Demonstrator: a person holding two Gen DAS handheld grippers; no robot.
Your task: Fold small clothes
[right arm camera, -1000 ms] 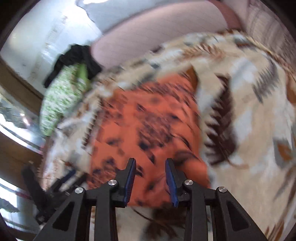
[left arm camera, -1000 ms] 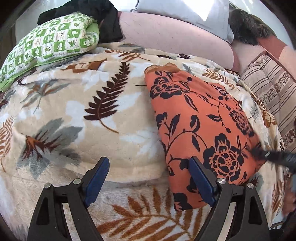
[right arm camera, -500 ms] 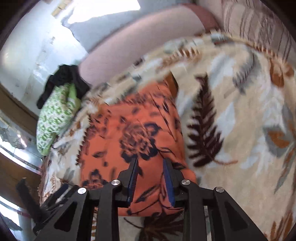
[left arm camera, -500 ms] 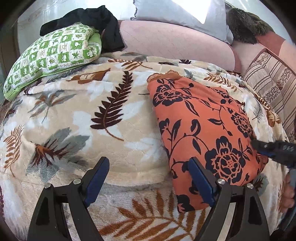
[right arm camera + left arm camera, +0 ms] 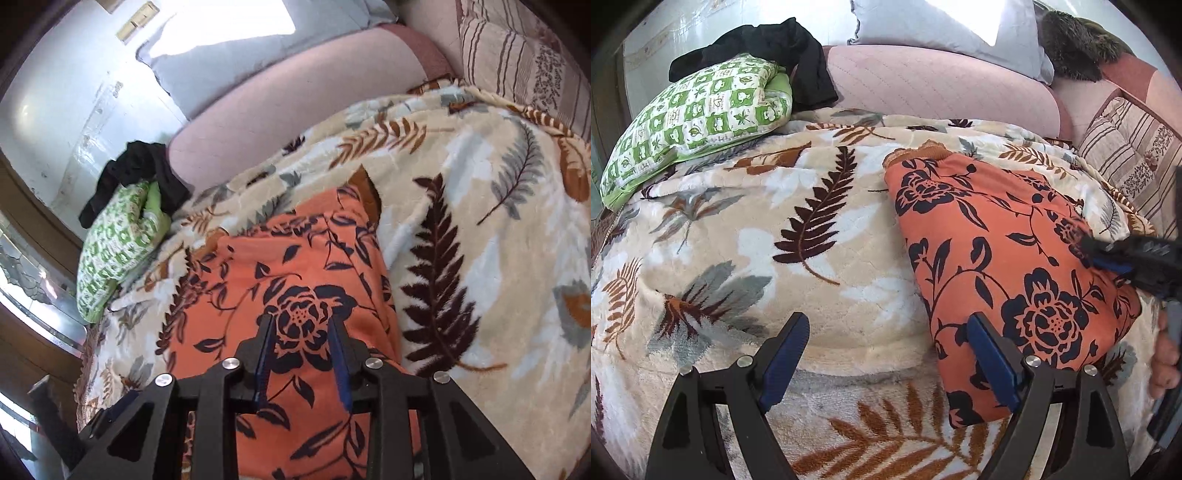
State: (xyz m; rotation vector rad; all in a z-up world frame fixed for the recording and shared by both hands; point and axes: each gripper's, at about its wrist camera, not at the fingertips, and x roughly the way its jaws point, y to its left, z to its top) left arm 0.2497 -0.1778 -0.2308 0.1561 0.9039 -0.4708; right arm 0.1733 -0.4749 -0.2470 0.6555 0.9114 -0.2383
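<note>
The right tool (image 5: 301, 347), half spread and empty, has been carried further over the orange garment (image 5: 295, 266); the left tool (image 5: 886, 365) is held spread beside it, so smoothing appears next.

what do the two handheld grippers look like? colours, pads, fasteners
Both match. The left gripper has black plastic fingers with triangular cut-outs, blue pads on the inner faces, and round silver screw heads near the finger joints. The right gripper is built the same: black frame, blue pads, silver screws. No cables, markings or sleeves show.
</note>
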